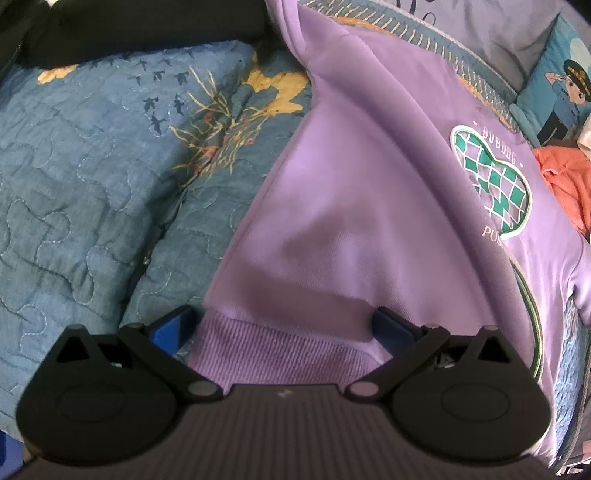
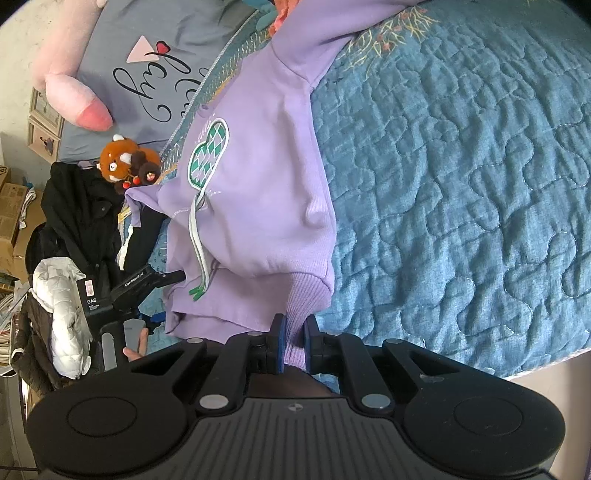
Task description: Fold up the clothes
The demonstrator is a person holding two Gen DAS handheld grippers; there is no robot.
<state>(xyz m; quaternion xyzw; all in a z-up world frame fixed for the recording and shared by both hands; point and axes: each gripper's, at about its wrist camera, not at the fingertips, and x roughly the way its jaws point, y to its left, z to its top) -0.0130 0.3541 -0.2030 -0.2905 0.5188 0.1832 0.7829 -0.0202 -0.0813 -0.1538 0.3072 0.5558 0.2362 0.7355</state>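
Note:
A purple sweatshirt [image 1: 351, 203] with a green-and-white checked emblem [image 1: 491, 181] lies on a blue quilted bedspread [image 1: 74, 184]. My left gripper [image 1: 281, 325] stands open, its blue pads wide apart, with the ribbed hem [image 1: 280, 354] lying between them. In the right wrist view the sweatshirt [image 2: 258, 184] runs away from me, its drawcords [image 2: 197, 251] hanging down. My right gripper [image 2: 293, 332] is shut on the ribbed hem [image 2: 306, 295] at the sweatshirt's near right corner. The left gripper [image 2: 171, 295] shows at the garment's left edge, with a hand [image 2: 133, 350] holding it.
An orange garment [image 1: 565, 173] and a cartoon cushion [image 1: 554, 92] lie at the right. Black clothing [image 1: 147, 22] sits at the bedspread's far side. A grey pillow [image 2: 147, 66], a brown plush toy [image 2: 125, 166], a black jacket [image 2: 81, 210] and a white puffer [image 2: 62, 295] crowd the left. The bed's edge [image 2: 535, 365] is near right.

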